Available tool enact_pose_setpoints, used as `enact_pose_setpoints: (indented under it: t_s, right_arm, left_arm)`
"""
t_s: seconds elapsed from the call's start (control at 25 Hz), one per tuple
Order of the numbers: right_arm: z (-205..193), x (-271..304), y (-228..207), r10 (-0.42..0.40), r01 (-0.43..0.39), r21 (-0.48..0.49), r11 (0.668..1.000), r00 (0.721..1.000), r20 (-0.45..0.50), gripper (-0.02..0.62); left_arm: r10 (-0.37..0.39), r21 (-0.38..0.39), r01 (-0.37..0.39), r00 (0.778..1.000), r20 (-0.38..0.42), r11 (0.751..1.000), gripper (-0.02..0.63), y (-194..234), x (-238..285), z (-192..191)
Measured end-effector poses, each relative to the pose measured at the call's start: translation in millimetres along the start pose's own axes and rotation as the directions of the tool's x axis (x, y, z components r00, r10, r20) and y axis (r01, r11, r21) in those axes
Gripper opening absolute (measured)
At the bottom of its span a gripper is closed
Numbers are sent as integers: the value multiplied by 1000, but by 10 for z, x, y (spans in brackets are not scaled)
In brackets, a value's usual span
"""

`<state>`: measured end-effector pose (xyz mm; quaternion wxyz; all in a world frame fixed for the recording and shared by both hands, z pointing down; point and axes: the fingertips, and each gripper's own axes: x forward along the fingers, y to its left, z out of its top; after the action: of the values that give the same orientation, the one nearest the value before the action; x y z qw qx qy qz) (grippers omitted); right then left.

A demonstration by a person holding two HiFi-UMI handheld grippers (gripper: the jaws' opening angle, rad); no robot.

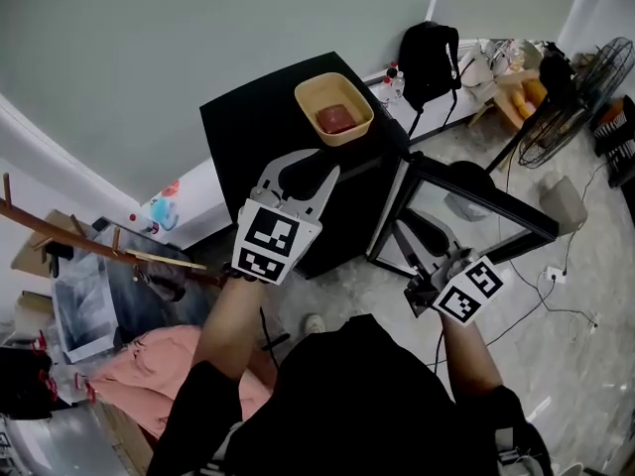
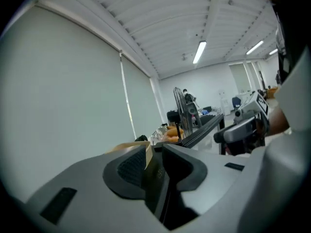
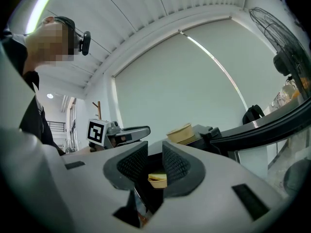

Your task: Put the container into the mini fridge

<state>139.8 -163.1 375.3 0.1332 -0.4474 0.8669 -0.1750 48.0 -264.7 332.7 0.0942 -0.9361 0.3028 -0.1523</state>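
Observation:
A tan container (image 1: 334,109) with something red inside stands on top of the black mini fridge (image 1: 260,127). The fridge's glass door (image 1: 466,216) hangs open to the right. My left gripper (image 1: 303,174) hovers over the fridge top just short of the container, its jaws a narrow gap apart with nothing pressed between them. In the left gripper view the container's rim (image 2: 131,146) shows just behind the jaws of the left gripper (image 2: 154,152). My right gripper (image 1: 425,271) is at the door's near edge. The right gripper view shows that gripper (image 3: 154,155) shut on the dark door panel.
A black backpack (image 1: 429,53) leans on the wall behind the fridge. A standing fan (image 1: 575,97) and a cluttered shelf are at the far right. A wooden rack (image 1: 99,241) and pink cloth (image 1: 149,365) lie left. Cables (image 1: 556,278) run over the floor.

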Motion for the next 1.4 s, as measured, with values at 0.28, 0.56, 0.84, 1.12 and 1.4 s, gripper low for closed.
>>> enact_pose_setpoints:
  t_s: [0.28,0.56,0.84,1.12,1.4]
  right_arm:
    - [71,-140,-127,-50,50,1,999,999,20,106]
    - [72,-193,-204,-84,84,9,996,996,29,106]
    - [10,-188,-217,-91,91,13,996,996,14,106]
    - [-23,-124,-168,-66,66,17,998,998,-2,106]
    - [-89,-40,-154,-44,45,34,998,999,-24,104]
  left_arm:
    - [37,275,11,985,-167,961,121,110,415,-192]
    - [101,479,43,958,-270,877,121,176,696,-351]
    - [111,542,98,934,-339,834,120,195,768,-488]
    - [126,592,125,922,-365,796,65,196,769,-454]
    - [60,558,168,928,-367,812,37,33,607,-403]
